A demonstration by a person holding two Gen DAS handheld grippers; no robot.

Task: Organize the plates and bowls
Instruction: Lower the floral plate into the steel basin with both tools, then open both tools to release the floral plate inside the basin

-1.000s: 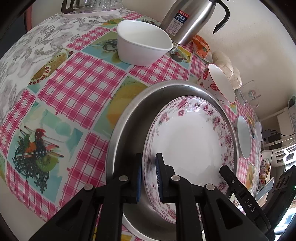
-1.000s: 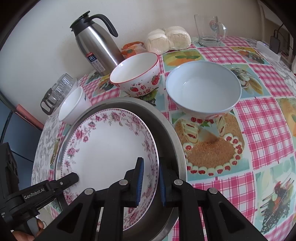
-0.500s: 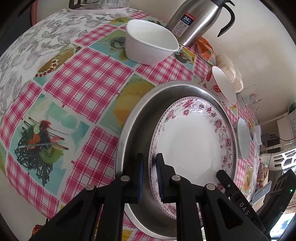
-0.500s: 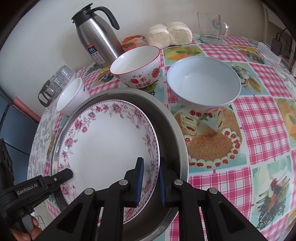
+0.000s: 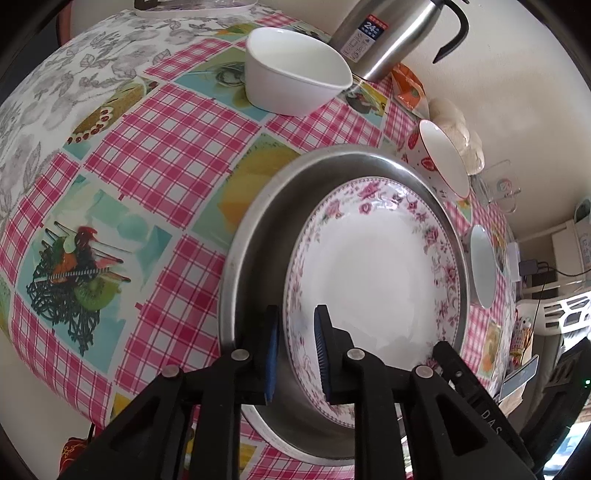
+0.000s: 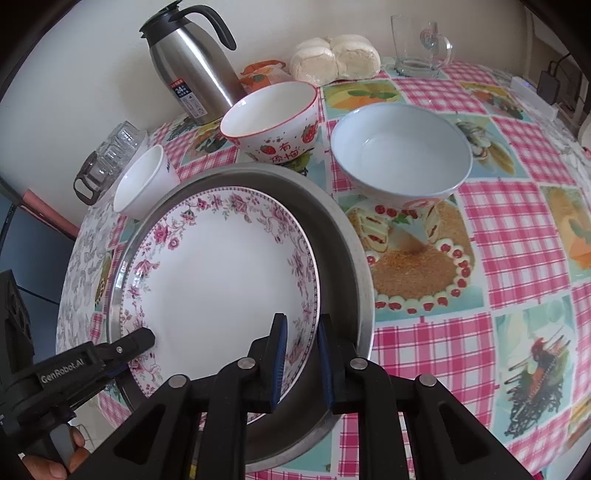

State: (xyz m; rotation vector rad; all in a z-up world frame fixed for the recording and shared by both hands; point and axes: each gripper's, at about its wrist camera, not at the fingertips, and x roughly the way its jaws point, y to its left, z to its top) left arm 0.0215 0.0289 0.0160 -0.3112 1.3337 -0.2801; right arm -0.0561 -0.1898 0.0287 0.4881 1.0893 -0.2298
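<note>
Now that both jaw pairs have just eased apart, left gripper (image 5: pixel 294 349) and right gripper (image 6: pixel 300 356) straddle the floral plate (image 6: pixel 221 280) rim unclamped; plate sits released in the steel basin (image 6: pixel 343 236).

near rim of floral plate (image 6: pixel 221 280) hidden behind right gripper fingers (image 6: pixel 277 350), steel basin (image 5: pixel 251 258) bottom edge behind left gripper body, glass jug (image 5: pixel 184 3) cut off by frame top, shelf clutter (image 5: pixel 532 266) too small to tell
</note>
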